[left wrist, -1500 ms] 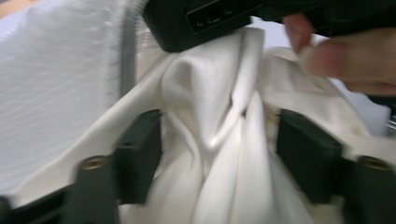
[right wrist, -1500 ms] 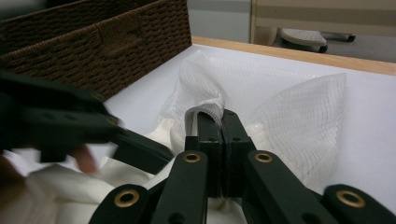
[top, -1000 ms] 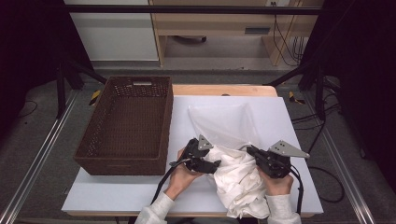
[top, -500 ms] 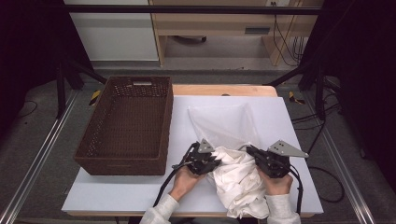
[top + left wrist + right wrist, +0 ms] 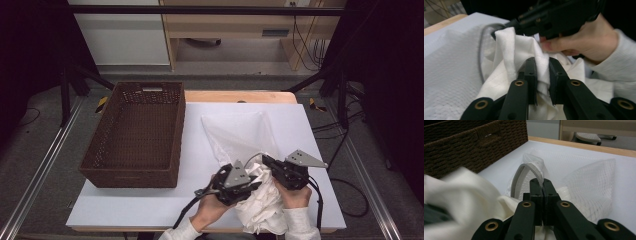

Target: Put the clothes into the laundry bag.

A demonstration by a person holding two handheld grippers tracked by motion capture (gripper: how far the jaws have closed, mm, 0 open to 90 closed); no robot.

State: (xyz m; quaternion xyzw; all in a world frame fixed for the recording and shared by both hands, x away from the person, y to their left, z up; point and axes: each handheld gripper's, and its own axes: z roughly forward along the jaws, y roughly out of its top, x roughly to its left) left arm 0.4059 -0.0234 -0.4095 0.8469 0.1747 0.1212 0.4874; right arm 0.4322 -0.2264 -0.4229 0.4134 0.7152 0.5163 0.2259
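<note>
Holding a soft white cloth (image 5: 260, 207) near the front edge of the white table (image 5: 150, 210), your left gripper (image 5: 248, 186) has its black jaws almost shut, with a fold of the crumpled cloth (image 5: 524, 53) pinched between them. Your right gripper (image 5: 267, 162) has its jaws pressed tight together on the grey rim (image 5: 524, 173) of a thin net bag (image 5: 240, 132). That bag is see-through, with a tiny criss-cross pattern, and it lies flat on the table behind the cloth. The cloth sits between your two hands, bunched at the bag's mouth. A brown woven basket (image 5: 135, 135), shaped like a box, stands to the left.
</note>
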